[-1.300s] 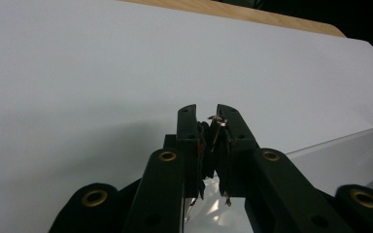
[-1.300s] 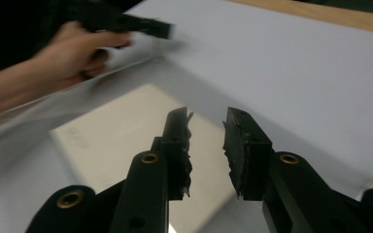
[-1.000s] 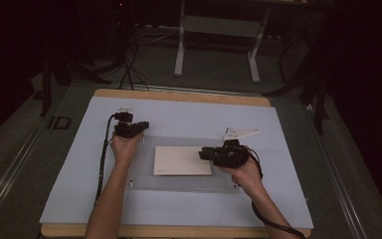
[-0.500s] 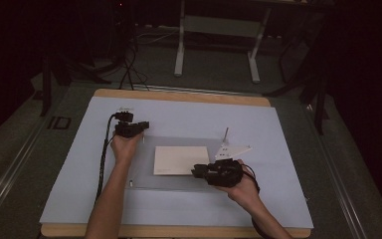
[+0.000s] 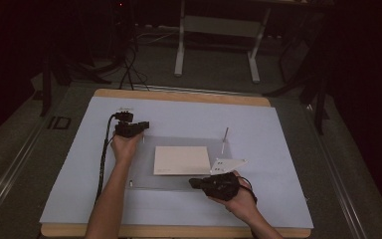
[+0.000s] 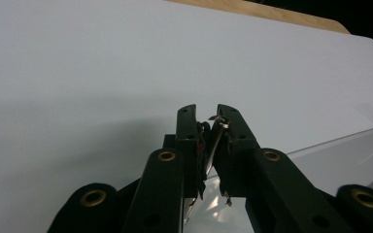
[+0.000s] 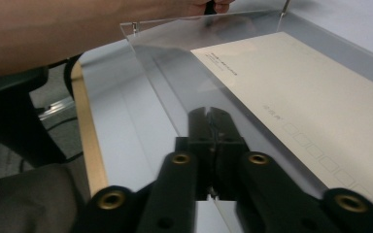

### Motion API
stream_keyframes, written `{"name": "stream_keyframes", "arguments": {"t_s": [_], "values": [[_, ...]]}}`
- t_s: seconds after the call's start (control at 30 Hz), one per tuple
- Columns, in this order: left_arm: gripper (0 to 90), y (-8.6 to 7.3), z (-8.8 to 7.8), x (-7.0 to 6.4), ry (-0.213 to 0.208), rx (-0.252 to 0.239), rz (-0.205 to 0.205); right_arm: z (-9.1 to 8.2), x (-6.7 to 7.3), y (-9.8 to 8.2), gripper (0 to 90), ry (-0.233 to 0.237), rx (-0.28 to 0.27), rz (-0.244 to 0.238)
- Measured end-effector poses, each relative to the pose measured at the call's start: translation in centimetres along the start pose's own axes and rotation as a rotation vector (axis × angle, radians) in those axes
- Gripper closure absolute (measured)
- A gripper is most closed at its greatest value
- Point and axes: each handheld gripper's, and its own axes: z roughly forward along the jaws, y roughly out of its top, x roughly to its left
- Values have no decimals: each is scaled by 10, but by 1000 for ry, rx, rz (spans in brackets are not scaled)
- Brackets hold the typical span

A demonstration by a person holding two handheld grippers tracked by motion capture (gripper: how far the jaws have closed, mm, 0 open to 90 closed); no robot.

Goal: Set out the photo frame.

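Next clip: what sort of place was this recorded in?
Probably a lab or studio set up for recording. A wood-edged table under a pale blue sheet stands in a dark room, with cables on the grey floor and a metal stand behind.

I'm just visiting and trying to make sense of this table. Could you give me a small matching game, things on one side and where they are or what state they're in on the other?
Things:
1. cream card
2. clear sheet
3. left gripper
4. right gripper

Places or states:
A. at the sheet's far left corner
B. lies flat in the middle
C. at the sheet's near edge, jaws together
D. see-through, spread around the card

Pairs: 1-B, 2-D, 3-A, 4-C
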Motion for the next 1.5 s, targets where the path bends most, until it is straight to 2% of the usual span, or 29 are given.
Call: {"name": "stream_keyframes", "arguments": {"t_s": [0.3,0.5,0.57,0.77,0.8,0.9,1.2,1.3,1.5], "values": [[808,-1,1,0,-2,-5,-2,15,15,-17,900,9,21,-37],[808,0,1,0,-1,-1,0,19,17,-22,900,-6,13,-42],[807,0,1,0,1,2,3,20,19,-24,900,-15,0,-36],[806,1,1,0,1,8,3,27,25,-31,900,-39,24,-53],[806,1,2,0,1,8,4,28,26,-32,900,-60,23,-58],[805,1,2,0,0,9,3,29,24,-33,900,-78,17,-44],[801,1,2,1,-4,12,-7,32,27,-38,900,-138,-5,-47],[797,2,2,3,-17,21,-15,31,27,-37,900,-147,-16,-54],[796,3,2,3,-15,31,-14,30,28,-36,900,-158,-23,-64]]}}
